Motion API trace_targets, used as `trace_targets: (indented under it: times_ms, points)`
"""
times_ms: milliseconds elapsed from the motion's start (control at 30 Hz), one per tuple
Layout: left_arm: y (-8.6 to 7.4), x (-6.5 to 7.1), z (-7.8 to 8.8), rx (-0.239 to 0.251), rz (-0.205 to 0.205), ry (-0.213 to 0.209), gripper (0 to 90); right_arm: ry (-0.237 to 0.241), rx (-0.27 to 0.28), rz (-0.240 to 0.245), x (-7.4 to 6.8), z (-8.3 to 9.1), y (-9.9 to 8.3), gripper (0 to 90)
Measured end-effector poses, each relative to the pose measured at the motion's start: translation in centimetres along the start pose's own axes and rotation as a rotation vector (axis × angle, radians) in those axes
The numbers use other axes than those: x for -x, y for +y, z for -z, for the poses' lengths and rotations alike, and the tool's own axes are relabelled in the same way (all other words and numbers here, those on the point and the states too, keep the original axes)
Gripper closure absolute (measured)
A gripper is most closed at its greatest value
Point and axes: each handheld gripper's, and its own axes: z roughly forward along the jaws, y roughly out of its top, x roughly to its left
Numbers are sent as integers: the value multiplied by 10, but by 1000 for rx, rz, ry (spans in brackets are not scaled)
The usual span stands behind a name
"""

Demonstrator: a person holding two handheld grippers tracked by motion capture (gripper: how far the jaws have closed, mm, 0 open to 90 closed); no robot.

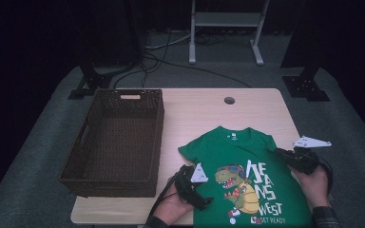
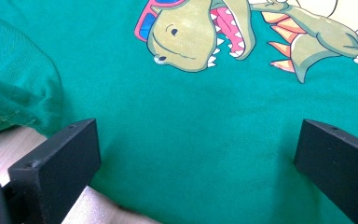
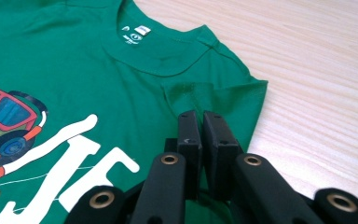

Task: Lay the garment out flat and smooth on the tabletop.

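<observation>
Right hand-held gripper [image 3: 199,122] has its jaws pinched together on the right sleeve of the green T-shirt [image 1: 247,175], likely to lift that side for folding. Left hand-held gripper [image 1: 196,187] stands wide open over the shirt's left edge, gripping nothing. Laid flat on the near surface [image 1: 195,109], the shirt sits right of the wicker basket [image 1: 116,142].

Light wooden table [image 1: 266,111] bearing wicker basket [image 1: 115,142] and green T-shirt [image 1: 247,180].
</observation>
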Motion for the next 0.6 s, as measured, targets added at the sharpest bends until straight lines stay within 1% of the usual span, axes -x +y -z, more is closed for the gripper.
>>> trace_targets:
  times_ms: [233, 600]
  points:
    - [0, 0, 0, 0, 0, 0, 0, -10, 6, -13, 4, 3, -2, 870]
    - [0, 0, 0, 0, 0, 0, 0, -20, 10, -20, 7, 4, -3, 870]
